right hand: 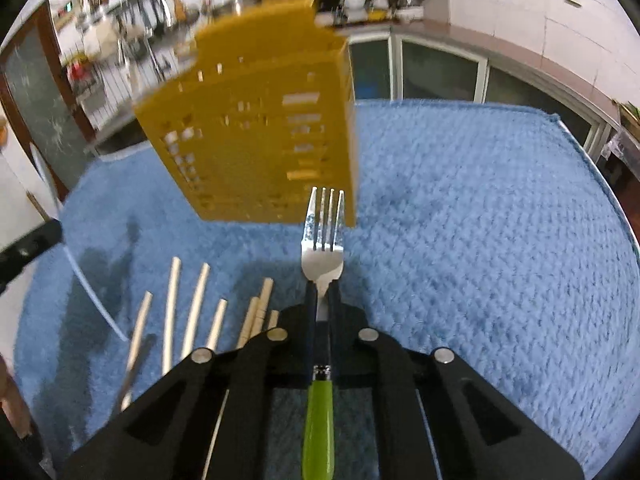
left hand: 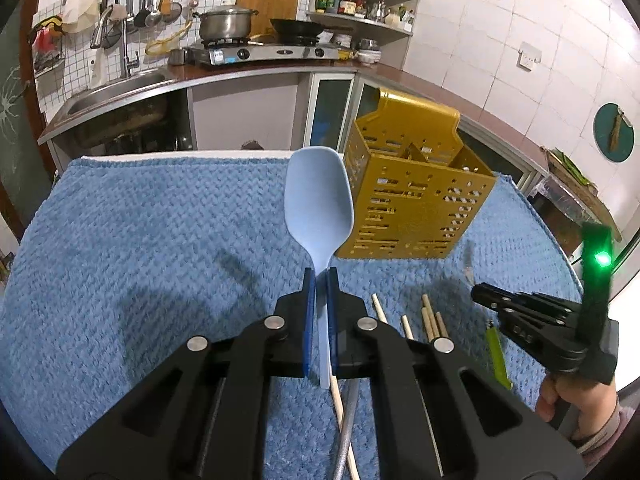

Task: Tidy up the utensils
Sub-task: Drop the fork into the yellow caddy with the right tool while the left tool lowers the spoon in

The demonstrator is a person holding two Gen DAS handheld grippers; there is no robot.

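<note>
The pale blue plastic serving spoon (left hand: 319, 208) is held above the table by its handle, pinched between the blue-padded fingers (left hand: 308, 320) of the left gripper (left hand: 319, 276), with its bowl pointing toward the gold perforated plastic utensil caddy (left hand: 412, 184). The caddy stands on the blue textured towel (left hand: 160, 232) that covers the table, near the far edge and to the right of the spoon. The towel's left half lies open and bare, and its far edge ends at a white border just short of the kitchen cabinets. The left wrist view alone shows into the caddy's open top with its inner dividers, and the right gripper (left hand: 486, 294) at the right edge, held in a hand (left hand: 576, 404) with a green light above it. The right wrist view shows what that one hides: the right gripper's fingers (right hand: 309, 300) are closed on the neck of a steel fork with a green handle (right hand: 323, 240), its tines reaching to the caddy's lower front wall. It also shows a broad open stretch of towel to the right, out to its curved edge, and the row of light wooden chopsticks (right hand: 196, 304) lying on the towel to the left of the fork.
</note>
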